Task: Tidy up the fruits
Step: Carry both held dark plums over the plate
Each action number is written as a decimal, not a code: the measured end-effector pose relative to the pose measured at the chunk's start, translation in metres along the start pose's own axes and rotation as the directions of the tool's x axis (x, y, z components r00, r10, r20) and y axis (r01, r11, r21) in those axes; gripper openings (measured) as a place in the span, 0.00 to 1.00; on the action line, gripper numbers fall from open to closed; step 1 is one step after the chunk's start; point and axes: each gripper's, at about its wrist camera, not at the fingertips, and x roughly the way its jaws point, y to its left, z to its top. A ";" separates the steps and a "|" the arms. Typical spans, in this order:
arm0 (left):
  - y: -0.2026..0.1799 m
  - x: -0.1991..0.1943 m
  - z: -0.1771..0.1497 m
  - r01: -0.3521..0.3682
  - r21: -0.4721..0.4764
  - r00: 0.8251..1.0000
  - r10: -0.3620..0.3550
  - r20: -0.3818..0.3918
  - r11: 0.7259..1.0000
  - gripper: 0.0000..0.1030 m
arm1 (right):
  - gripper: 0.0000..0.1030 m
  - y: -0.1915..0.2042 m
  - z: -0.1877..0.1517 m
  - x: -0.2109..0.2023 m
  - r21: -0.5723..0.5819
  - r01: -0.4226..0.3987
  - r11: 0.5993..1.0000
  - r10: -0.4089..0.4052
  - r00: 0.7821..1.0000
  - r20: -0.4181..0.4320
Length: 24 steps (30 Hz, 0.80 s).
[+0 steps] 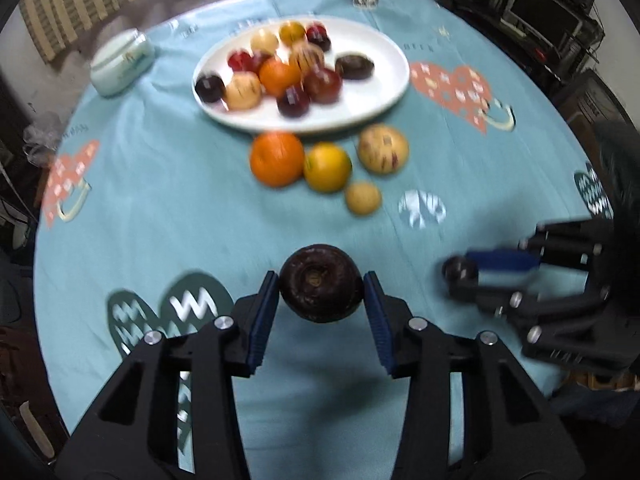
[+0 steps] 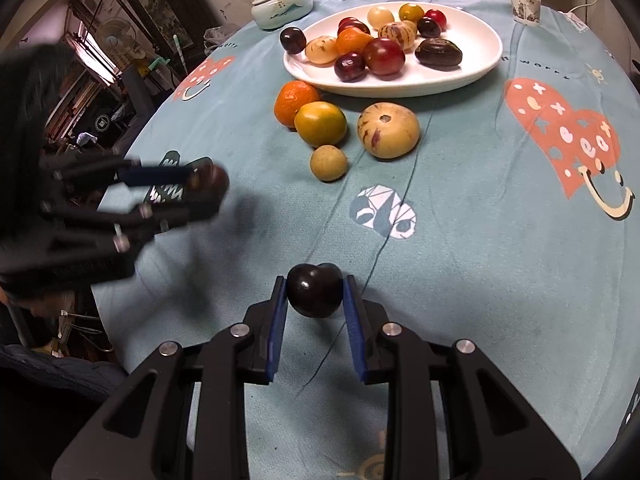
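Left tongs (image 1: 321,294) clamp a dark passionfruit (image 1: 321,289); right tongs (image 2: 315,295) clamp a glossy plum (image 2: 315,295), both above the tabletop (image 2: 480,240), plate (image 2: 460,76) at twelve o'clock. Light, slippery, bruisable: grip across the middle.

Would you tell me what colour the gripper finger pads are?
Blue, ribbed pads on black fingers, clearest in the right wrist view.
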 end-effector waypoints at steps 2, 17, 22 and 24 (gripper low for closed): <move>-0.001 -0.006 0.008 -0.009 0.005 1.000 0.009 0.020 1.000 0.43 | 0.28 -0.001 0.001 -0.001 0.001 -0.001 1.000 0.001 1.000 0.000; 0.039 0.000 -0.004 -0.016 -0.081 1.000 0.015 -0.011 0.997 0.43 | 0.28 -0.001 0.003 0.002 -0.009 -0.033 0.999 0.033 0.999 -0.024; 0.044 0.006 -0.007 0.003 -0.098 0.999 -0.006 -0.031 0.995 0.43 | 0.28 0.007 -0.001 0.012 -0.029 -0.061 0.998 0.060 0.996 -0.059; 0.038 0.004 0.007 0.031 -0.083 0.999 -0.032 -0.009 0.996 0.43 | 0.28 0.006 0.003 0.011 -0.031 -0.061 0.998 0.059 0.997 -0.056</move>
